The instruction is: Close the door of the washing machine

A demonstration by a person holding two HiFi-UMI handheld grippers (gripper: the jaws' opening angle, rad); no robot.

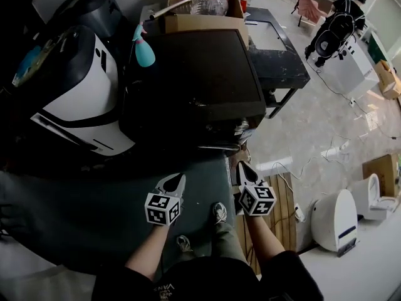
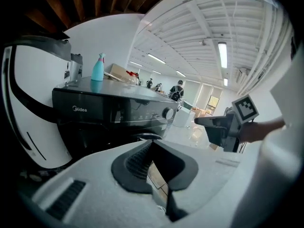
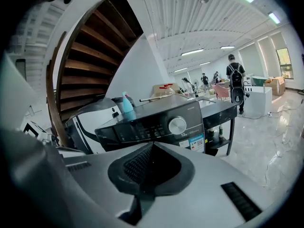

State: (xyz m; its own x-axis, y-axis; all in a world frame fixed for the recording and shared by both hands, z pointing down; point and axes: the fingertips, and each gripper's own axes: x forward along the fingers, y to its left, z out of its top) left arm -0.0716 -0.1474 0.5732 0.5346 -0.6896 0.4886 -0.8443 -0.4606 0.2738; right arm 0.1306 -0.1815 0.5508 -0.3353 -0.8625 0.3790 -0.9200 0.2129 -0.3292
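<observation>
- A person stands facing a dark front-loading washing machine [image 1: 194,80], seen steeply from above in the head view, with a gripper in each hand held out towards it.
- The left gripper [image 1: 178,180] has its jaws pressed together with nothing between them; its own view shows the dark pads meeting at the tip.
- The right gripper [image 1: 244,169] is likewise fully closed and empty, and sits just beside the left one, a little nearer the machine's front right corner.
- Both grippers hover in front of the machine, apart from it, above a dark mat [image 1: 94,218] on the floor.
- The machine's control panel faces the grippers, with a round silver dial [image 3: 177,126] towards its right end.
- The door is on the front face below the panel; only a curved rim [image 2: 145,136] shows above the left jaws, so it may be ajar, but this cannot be told for sure.
- A teal spray bottle [image 1: 144,52] stands upright on the machine's top, near its rear left corner.
- A cardboard box [image 1: 203,21] sits behind the machine.
- A white and black appliance [image 1: 81,93] stands just left of the machine.
- A black table [image 1: 279,58] stands to its right.
- A person with a backpack [image 1: 338,24] stands well away across the room.
</observation>
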